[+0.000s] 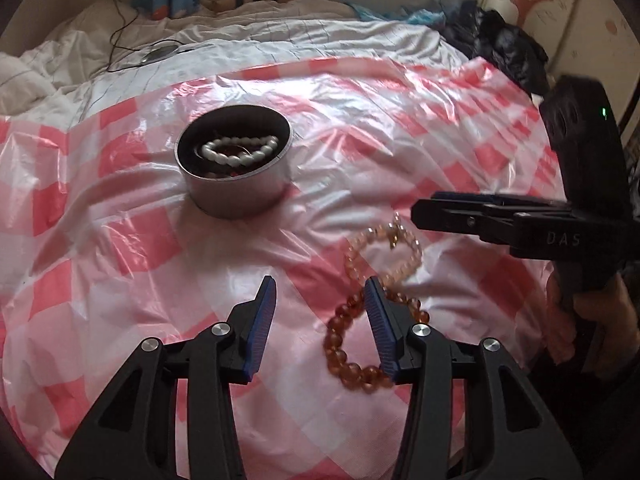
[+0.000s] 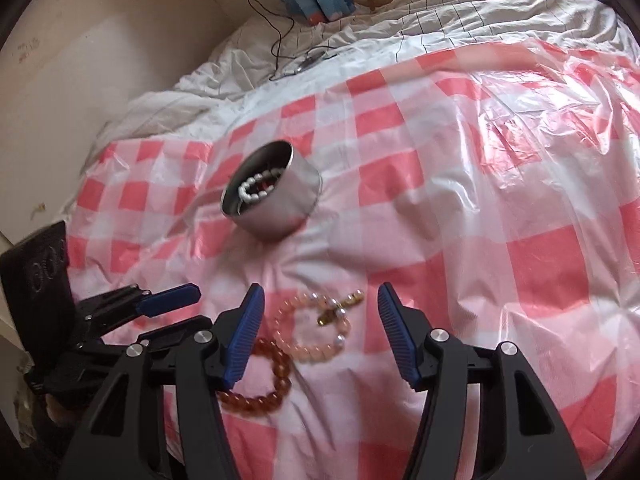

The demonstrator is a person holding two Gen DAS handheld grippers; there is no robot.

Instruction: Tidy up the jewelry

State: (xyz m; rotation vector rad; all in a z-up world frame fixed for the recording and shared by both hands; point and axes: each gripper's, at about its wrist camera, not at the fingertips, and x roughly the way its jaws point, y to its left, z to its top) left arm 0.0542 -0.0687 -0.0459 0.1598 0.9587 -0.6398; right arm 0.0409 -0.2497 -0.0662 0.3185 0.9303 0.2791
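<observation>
Left wrist view. Left gripper (image 1: 320,320): fingers apart, nothing between them; the right-hand pad stands over the edge of the amber bead bracelet (image 1: 352,344), contact not determinable. Paler peach bead bracelet (image 1: 384,252), with a gold clasp, lies just beyond and overlaps the amber one. Round metal tin (image 1: 236,168), open-topped, sits farther back on the pink checked plastic sheet (image 1: 120,240) spread over the bed; a white pearl bracelet (image 1: 240,152) rests inside, so the tin is judged to be the collecting place. Right gripper (image 1: 424,210) enters from the right, seen side-on, its tips near the peach bracelet; a hand (image 1: 568,320) holds its grip.

Right wrist view. Right gripper (image 2: 320,320): fingers wide apart, empty, straddling the peach bead bracelet (image 2: 312,328) from above, apparently positioned to close on it. Amber bead bracelet (image 2: 264,380) lies partly behind the left-hand pad. Left gripper (image 2: 176,300) appears at the left, close by. Round metal tin (image 2: 276,208) stands well apart, pearls visible within. The sheet presumably keeps the beads off the white bedding (image 2: 320,56).
</observation>
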